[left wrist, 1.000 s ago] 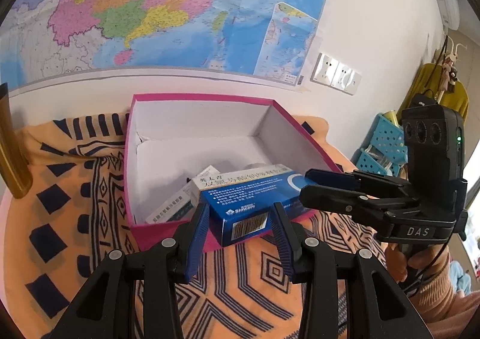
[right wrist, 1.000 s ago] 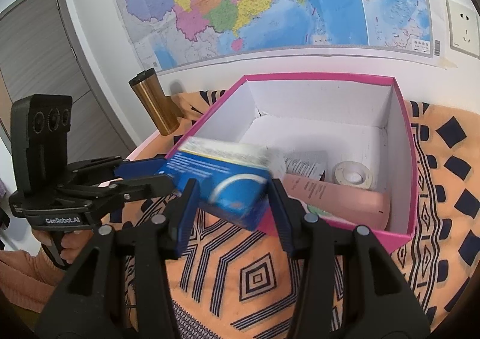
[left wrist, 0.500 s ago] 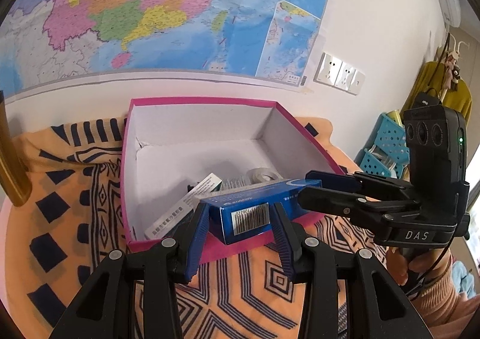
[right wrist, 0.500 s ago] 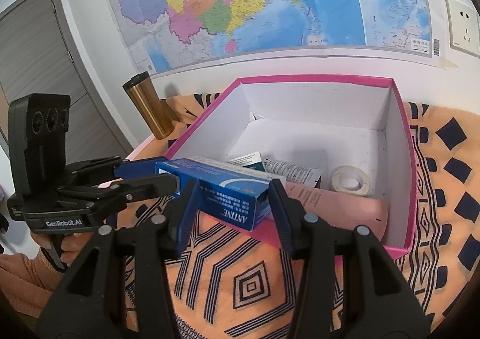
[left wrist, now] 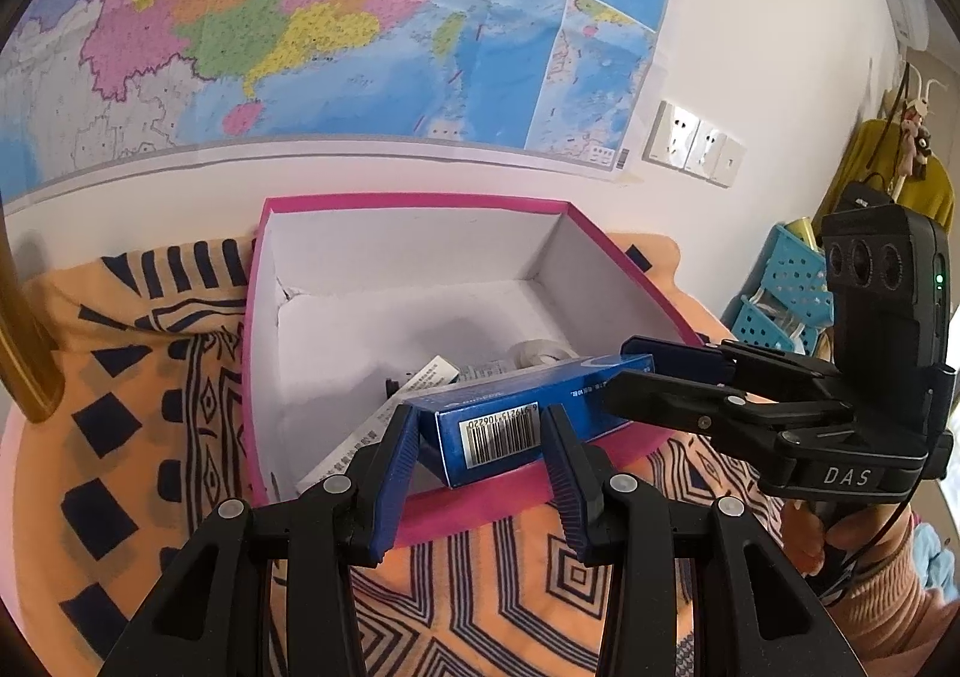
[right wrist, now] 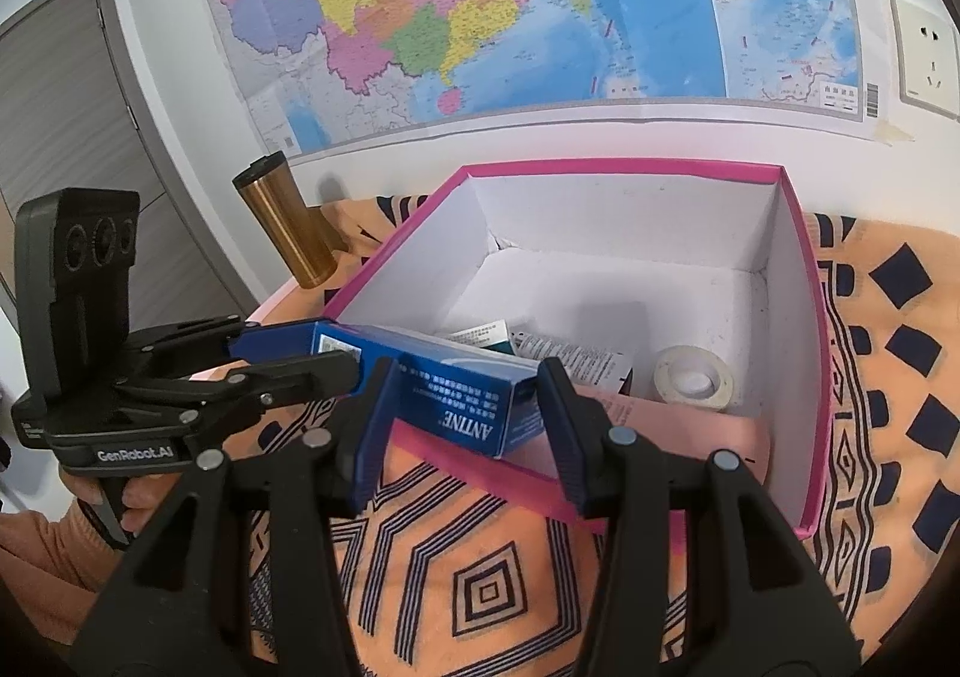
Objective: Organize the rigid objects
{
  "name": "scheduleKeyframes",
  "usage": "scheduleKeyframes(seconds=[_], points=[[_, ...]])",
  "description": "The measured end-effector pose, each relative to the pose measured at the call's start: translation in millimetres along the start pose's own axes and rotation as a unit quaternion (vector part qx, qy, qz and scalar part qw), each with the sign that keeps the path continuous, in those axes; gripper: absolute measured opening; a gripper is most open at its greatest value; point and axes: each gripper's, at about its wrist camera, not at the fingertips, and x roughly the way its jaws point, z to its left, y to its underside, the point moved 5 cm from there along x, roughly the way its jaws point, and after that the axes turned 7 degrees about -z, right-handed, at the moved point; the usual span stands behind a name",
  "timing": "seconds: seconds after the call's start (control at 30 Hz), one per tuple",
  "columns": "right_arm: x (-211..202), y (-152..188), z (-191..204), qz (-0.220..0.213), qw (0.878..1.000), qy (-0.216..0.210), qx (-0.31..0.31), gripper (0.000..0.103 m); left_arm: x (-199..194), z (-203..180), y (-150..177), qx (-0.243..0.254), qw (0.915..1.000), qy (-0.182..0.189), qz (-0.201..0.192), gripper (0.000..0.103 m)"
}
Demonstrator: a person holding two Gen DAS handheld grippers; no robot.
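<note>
Both grippers grip one blue carton [left wrist: 528, 413], each at one end. The left gripper [left wrist: 480, 455] has its jaws clamped on the barcode end; the right gripper [right wrist: 462, 407] has its jaws clamped on the end printed ANTINE. The carton hangs level over the near wall of the pink box [right wrist: 804, 317], partly above the box interior, clear of the box floor.

Pink box: open top, white inside, standing on the orange patterned cloth [right wrist: 480, 587] that covers the tabletop, far wall close to the room wall.

Contents seen in the right wrist view:
- roll of white tape [right wrist: 693, 377], lying flat, right side of the floor, near the right wall;
- pink flat carton [right wrist: 678, 425], along the near wall, just beside the tape;
- small white printed cartons [right wrist: 570, 359], middle of the floor, partly hidden by the blue carton; count cannot be told.

Outside the box: gold tumbler [right wrist: 288, 221], upright, far left on the tabletop, by the wall under the map [right wrist: 510, 5].
</note>
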Motion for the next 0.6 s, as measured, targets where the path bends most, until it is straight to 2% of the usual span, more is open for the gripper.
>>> scheduleKeyframes(seconds=[0.6], points=[[18,4,-6,0.024,1.000,-0.004,0.008,0.050,13,10,2,-0.007,0.9998,-0.012,0.015,0.042]])
